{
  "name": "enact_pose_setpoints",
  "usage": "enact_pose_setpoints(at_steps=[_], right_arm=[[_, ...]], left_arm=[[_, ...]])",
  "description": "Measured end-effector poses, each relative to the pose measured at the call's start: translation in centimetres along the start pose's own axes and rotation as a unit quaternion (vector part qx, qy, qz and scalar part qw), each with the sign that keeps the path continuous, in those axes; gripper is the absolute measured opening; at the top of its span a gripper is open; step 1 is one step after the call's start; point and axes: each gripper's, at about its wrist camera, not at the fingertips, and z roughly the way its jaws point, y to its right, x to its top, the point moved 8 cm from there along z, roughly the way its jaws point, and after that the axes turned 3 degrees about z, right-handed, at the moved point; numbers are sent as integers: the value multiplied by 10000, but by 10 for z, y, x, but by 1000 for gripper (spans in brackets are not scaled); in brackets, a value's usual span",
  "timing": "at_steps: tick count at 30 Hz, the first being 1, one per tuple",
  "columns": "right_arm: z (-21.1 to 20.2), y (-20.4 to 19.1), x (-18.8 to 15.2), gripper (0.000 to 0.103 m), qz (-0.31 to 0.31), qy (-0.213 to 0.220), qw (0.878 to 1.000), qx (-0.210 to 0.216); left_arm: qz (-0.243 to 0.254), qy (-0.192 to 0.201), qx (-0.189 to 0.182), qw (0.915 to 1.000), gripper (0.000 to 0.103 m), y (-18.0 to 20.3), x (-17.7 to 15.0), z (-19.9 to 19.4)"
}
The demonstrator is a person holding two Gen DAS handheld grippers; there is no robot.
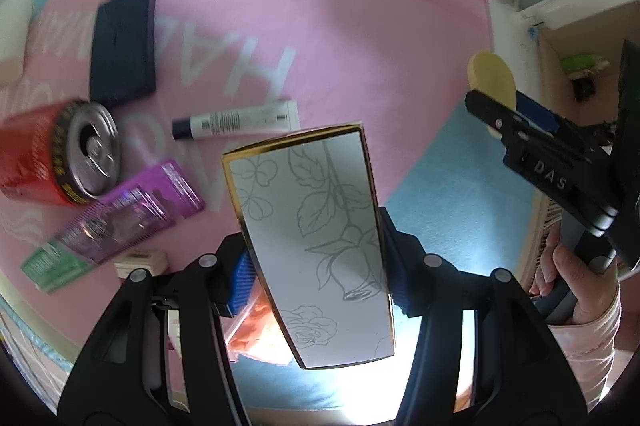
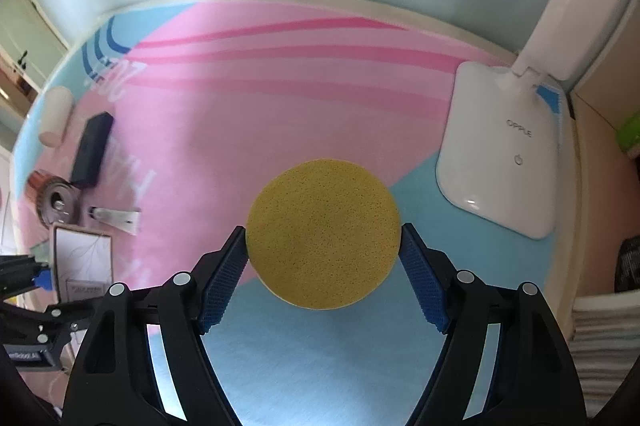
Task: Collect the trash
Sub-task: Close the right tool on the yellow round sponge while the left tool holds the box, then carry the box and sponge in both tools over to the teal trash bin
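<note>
My left gripper (image 1: 320, 278) is shut on a white box with a gold edge and rose drawings (image 1: 316, 238), held above the pink and blue mat (image 1: 320, 26). The box also shows at the left of the right wrist view (image 2: 82, 258). My right gripper (image 2: 322, 258) is shut on a round yellow sponge (image 2: 323, 234), held over the mat; in the left wrist view the sponge (image 1: 492, 74) and right gripper (image 1: 516, 114) are at the right. On the mat at the left lie a red can (image 1: 60, 158), a purple packet (image 1: 128, 210), a green packet (image 1: 52, 264) and a white tube (image 1: 236, 120).
A dark flat case (image 1: 122, 46) lies at the mat's left back, a white cylinder (image 2: 56, 116) beyond it. A white desk lamp base (image 2: 504, 150) stands at the right back. An orange wrapper (image 1: 256, 330) lies under the left gripper. Shelves stand at the right (image 1: 580, 66).
</note>
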Motion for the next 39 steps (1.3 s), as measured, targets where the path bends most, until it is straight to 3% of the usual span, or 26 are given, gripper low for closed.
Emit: enact_pose_setpoints(at_steps=[12,22,26,32,36,39], right_arm=[[-59,-25,-26,76,479,445,9974,-304],[-94,-57,-73,76,1318,712,9860,-738],[-105,-75,-97,76,1836,831,9748,-957],[-127,-114,-147,76,2745,975,9468,-1366],[-145,-145,-186,76,3270,1104,9243,-1628],[-158,-167,-228,76,3843,1138,8995,-1738]], left_arm=[[1071,508,59,9929,51,-14,-6,-48],[2135,615,-44,9750,51,-34,-21,-73],[2682,636,-143,9612,51,-44,-26,-78],[3618,604,-358,9296,51,-65,-52,-88],[4325,508,-447,8991,51,-75,-79,-91],[4791,309,-476,8759,51,-79,-108,-93]])
